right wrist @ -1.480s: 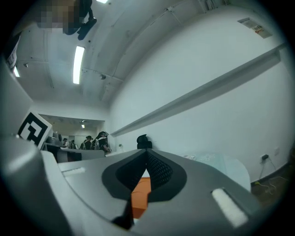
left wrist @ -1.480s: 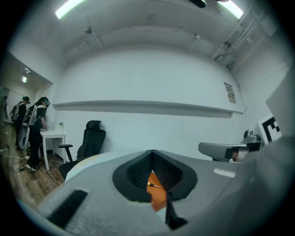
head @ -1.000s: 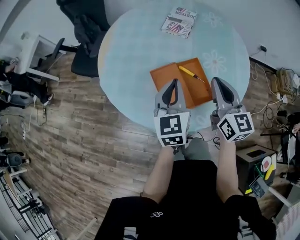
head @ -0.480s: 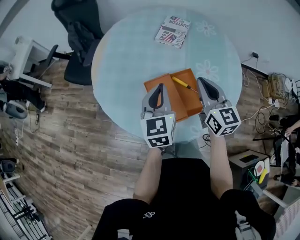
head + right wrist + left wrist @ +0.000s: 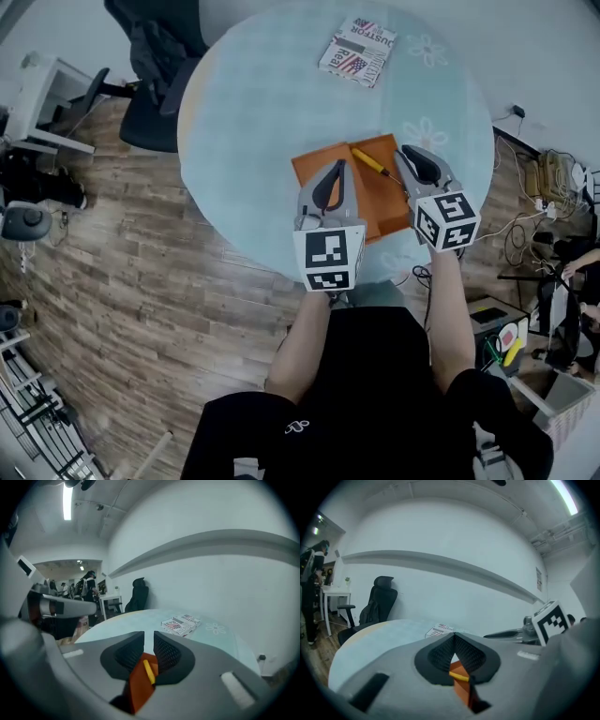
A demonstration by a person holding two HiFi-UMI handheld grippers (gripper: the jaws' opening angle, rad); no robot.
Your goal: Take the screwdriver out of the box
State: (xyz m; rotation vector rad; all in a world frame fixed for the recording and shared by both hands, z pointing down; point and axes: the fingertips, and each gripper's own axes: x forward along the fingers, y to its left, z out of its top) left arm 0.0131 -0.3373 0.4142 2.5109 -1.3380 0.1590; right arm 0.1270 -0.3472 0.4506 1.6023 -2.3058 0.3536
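two fingers on your right gripper (image 5: 148,633) are parting, with a slim gap between them and nothing in it yet. the screwdriver (image 5: 149,671) shows below and beyond that gap, not touched. your left gripper (image 5: 453,635) has its tips pressed together and holds nothing.

let the right fingers spread wider than the yellow handle before you go lower, i'd say. set them across the handle, not the thin shaft, which would likely slip or pivot. come down steeply enough that the lower finger clears the box wall. if the box slides, steady its near edge with the closed left tips.

the orange box (image 5: 323,171) lies open on the round table (image 5: 253,122). the screwdriver is slantwise inside its right half, handle toward the far side. i can see nothing else in it. a printed booklet (image 5: 358,52) lies well apart.
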